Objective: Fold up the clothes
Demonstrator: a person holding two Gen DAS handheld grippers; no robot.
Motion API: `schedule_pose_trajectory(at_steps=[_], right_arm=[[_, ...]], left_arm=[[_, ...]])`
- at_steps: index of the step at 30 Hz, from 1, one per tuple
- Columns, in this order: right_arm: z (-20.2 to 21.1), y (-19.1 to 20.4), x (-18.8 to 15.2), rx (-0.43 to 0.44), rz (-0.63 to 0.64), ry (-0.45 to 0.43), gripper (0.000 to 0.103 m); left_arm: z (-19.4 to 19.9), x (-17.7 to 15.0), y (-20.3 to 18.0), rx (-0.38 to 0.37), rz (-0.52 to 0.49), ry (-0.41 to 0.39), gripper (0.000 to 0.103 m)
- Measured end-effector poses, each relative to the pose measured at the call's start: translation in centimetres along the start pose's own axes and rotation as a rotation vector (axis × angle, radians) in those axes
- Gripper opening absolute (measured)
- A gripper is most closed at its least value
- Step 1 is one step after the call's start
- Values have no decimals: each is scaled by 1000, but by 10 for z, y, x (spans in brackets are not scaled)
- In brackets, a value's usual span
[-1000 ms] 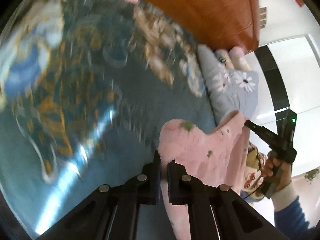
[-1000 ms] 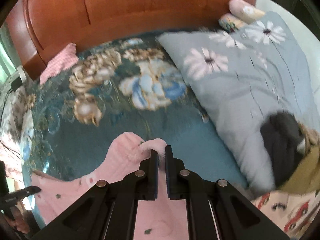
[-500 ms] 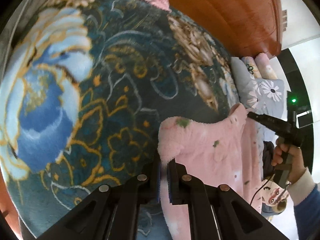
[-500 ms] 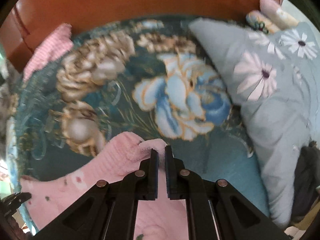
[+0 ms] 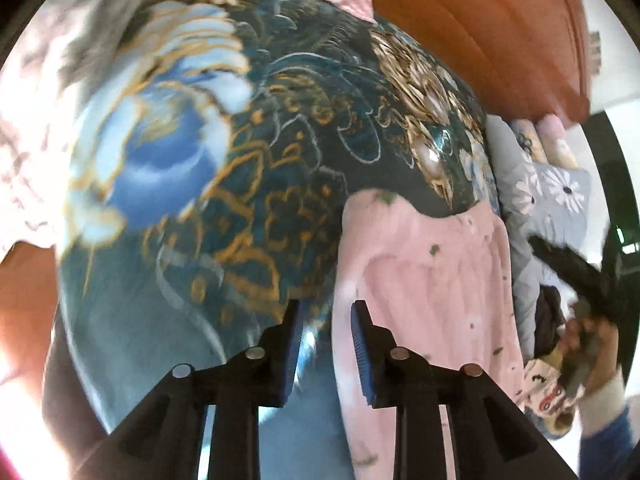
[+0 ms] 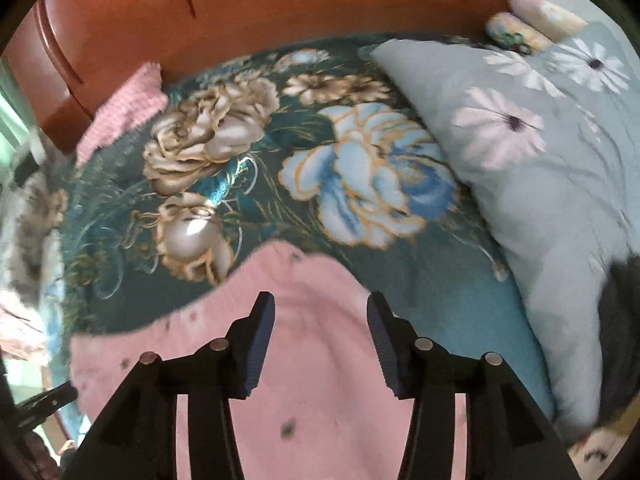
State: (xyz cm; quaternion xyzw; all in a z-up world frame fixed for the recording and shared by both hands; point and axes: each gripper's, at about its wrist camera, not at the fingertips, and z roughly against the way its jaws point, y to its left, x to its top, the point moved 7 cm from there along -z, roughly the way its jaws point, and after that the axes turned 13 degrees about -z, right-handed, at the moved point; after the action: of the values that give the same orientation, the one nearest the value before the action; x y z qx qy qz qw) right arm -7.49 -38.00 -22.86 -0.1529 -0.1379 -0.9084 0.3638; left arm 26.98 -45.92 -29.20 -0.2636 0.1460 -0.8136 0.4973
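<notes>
Your fuzzy pink garment with small dark specks [image 5: 432, 280] lies flat on the bed's plush teal bedspread with big blue and beige flowers [image 6: 360, 184], its long axis running from 6 toward 12 o'clock in both wrist views and its curved, notched top edge pointing toward the smooth reddish-brown headboard [image 6: 260, 8]. Your left gripper [image 5: 325, 320] has its jaws opening, still narrow, with the garment's left edge just inside the right jaw and no squeeze on it. Your right gripper [image 6: 320, 316] has its jaws opening to a moderate gap over the pink fleece, gripping nothing, with the grey daisy-print quilt [image 6: 560, 152] at 2 o'clock.
</notes>
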Motion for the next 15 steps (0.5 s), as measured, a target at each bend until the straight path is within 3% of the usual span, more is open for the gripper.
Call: schedule_pose_trajectory(at_steps=[3, 6, 10, 15], right_arm=[[39, -37, -33, 21, -55, -18, 50], [82, -104, -91, -17, -161, -21, 50], [141, -218, -199, -117, -406, -13, 50], [215, -344, -360, -278, -784, -41, 50]], left_arm=[[4, -18, -33, -23, -44, 23, 28], [-1, -46, -79, -40, -145, 71, 28], [-18, -101, -133, -35, -280, 172, 28], [-39, -169, -159, 50, -427, 286, 28]])
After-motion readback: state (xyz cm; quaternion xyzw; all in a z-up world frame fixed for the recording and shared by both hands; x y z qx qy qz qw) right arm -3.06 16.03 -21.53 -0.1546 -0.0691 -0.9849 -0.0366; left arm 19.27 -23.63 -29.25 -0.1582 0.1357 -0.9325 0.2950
